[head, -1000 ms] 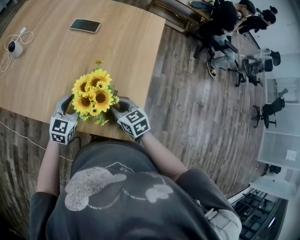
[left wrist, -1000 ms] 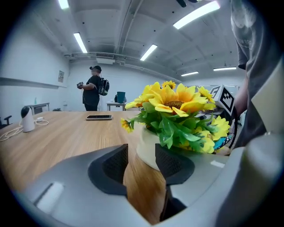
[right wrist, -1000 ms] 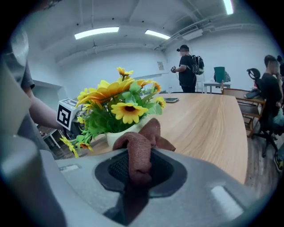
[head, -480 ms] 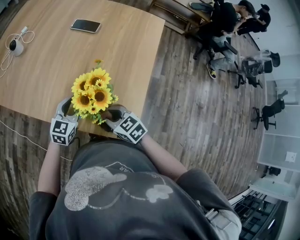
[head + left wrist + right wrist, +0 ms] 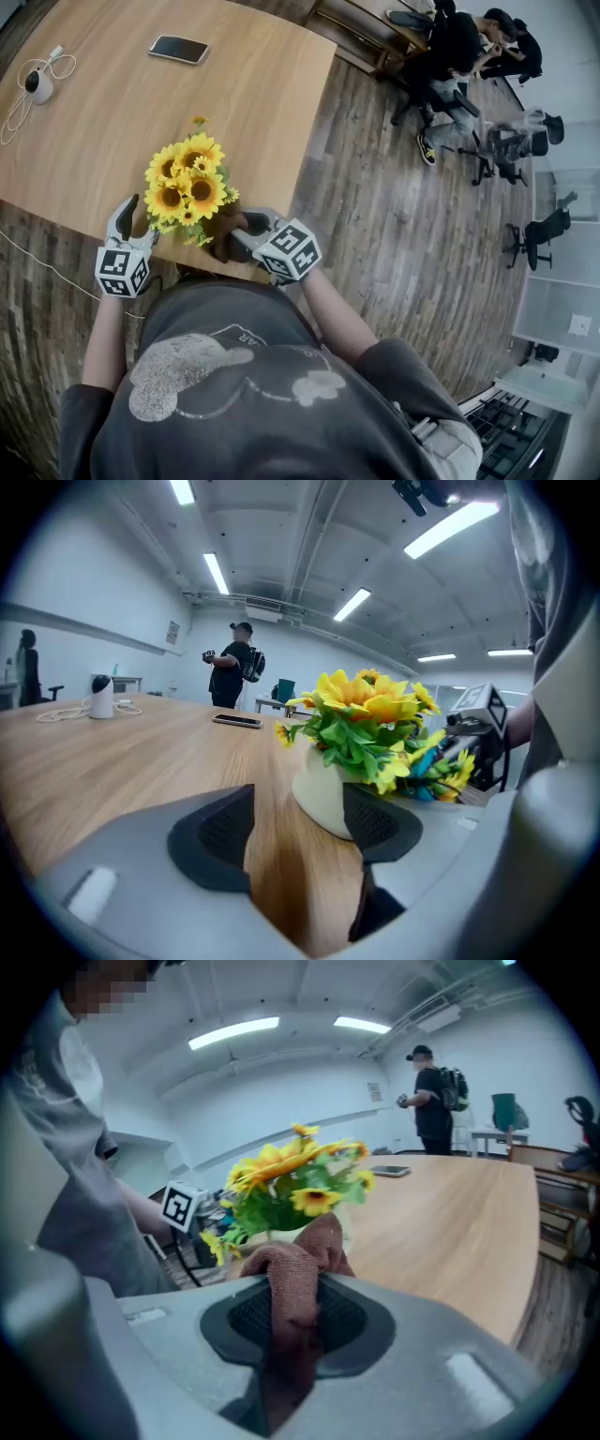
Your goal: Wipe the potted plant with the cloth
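The potted plant, yellow sunflowers (image 5: 187, 183) in a white pot (image 5: 323, 794), stands near the front edge of the wooden table (image 5: 234, 103). My left gripper (image 5: 131, 221) sits at the plant's left. Its jaws are opening, with bare tabletop between them in the left gripper view (image 5: 295, 808). The pot stands just beyond the right pad (image 5: 375, 822), and contact is unclear. My right gripper (image 5: 242, 234) is at the plant's right, shut on a brown cloth (image 5: 298, 1260). The cloth (image 5: 223, 232) bunches against the plant's lower right. In the head view the flowers hide the pot.
A black phone (image 5: 178, 49) lies at the table's far side. A small white device with a cable (image 5: 36, 82) is at the far left. Seated people and office chairs (image 5: 450, 56) fill the wooden floor to the right. A person (image 5: 232, 663) stands beyond the table.
The left gripper's jaws have spread and it has rolled a little beside the pot. The right gripper, still holding the cloth, has shifted to the right along the plant's side.
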`<state>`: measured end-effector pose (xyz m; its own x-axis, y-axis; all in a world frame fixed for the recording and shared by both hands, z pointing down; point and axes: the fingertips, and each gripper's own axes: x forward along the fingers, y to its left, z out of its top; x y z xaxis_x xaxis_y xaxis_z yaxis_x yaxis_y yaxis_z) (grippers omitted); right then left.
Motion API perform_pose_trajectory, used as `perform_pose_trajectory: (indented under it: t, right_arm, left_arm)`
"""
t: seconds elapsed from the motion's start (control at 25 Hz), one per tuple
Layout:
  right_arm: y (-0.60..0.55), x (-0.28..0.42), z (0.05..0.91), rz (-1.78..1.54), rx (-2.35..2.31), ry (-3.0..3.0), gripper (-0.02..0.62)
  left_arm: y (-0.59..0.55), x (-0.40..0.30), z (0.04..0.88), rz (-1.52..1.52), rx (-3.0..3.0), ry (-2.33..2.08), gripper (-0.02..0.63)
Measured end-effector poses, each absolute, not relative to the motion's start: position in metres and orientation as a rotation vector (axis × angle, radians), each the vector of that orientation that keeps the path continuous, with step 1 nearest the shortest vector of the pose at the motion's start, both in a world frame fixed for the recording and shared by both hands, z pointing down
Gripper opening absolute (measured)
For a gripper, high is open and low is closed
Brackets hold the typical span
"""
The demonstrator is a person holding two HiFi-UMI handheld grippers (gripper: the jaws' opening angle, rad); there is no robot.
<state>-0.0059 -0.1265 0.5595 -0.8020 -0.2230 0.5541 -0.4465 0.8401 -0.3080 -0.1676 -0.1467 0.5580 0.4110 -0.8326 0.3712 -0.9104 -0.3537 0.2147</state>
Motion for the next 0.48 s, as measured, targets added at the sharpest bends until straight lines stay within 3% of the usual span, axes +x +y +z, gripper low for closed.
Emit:
perform_pose_trajectory:
  t: [0.2, 0.48]
  right_arm:
    - [-0.181, 0.05, 0.552, 0.697, 0.862, -2.499, 0.071]
    - [-0.194, 0.046, 0.554, 0.665, 0.871, -2.5, 0.071]
  left_arm:
    - [-0.116, -0.132, 0.57, 0.331, 2.353, -1.359, 0.555]
    - [-0.13, -0.094, 0.58, 0.431, 2.341, -1.485, 0.63]
